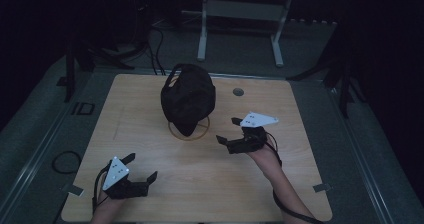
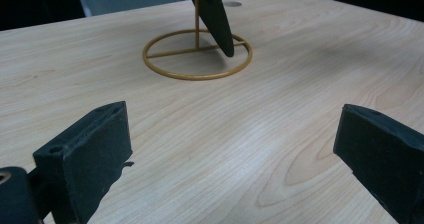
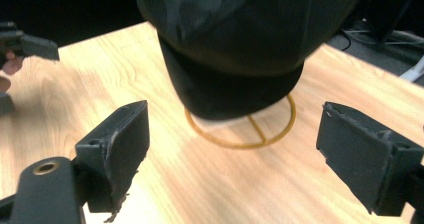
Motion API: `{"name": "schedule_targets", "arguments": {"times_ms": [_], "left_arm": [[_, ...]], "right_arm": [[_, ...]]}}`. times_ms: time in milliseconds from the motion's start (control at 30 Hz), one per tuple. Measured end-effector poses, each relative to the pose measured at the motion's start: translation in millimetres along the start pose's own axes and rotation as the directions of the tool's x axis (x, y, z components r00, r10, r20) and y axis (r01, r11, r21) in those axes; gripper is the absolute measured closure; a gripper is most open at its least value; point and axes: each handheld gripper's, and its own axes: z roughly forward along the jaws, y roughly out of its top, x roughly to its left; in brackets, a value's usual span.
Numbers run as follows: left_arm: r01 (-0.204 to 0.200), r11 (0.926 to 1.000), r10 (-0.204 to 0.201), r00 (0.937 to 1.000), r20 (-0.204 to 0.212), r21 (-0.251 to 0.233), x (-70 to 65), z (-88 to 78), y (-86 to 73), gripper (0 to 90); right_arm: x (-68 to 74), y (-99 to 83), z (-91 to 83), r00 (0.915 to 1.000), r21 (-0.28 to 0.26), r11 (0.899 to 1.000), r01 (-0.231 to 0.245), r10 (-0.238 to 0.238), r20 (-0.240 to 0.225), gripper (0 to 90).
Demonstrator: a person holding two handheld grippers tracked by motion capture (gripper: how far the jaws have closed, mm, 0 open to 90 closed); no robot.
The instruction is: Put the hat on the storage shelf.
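Observation:
A black cap (image 1: 187,98) hangs on a thin gold wire stand (image 1: 189,132) with a round base, near the middle of the wooden table (image 1: 150,204). Its brim (image 3: 227,91) points down toward the base ring (image 3: 270,136). My right gripper (image 1: 229,130) stands open just right of the stand, its jaws aimed at the cap from close by. My left gripper (image 1: 141,166) is open near the table's front left, well short of the stand's ring (image 2: 197,54); the cap's brim tip (image 2: 220,24) hangs over that ring. Neither gripper holds anything.
A small round grommet (image 1: 238,91) sits in the tabletop behind the right of the cap. Beyond the table's far edge stands a white metal frame (image 1: 240,14), with cables (image 1: 155,49) on the grey floor. A cable loop (image 1: 66,161) lies left of the table.

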Motion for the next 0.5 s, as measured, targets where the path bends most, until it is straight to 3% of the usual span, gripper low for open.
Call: {"name": "schedule_targets", "arguments": {"times_ms": [500], "left_arm": [[0.010, 0.9996, -0.011, 0.9996, 0.026, 0.027, 0.2, 5.1, -4.6, 2.5]], "right_arm": [[1.8, -51.6, -11.4, 0.9989, 0.028, 0.999, -0.046, 0.047, -0.004, 13.4]]}}
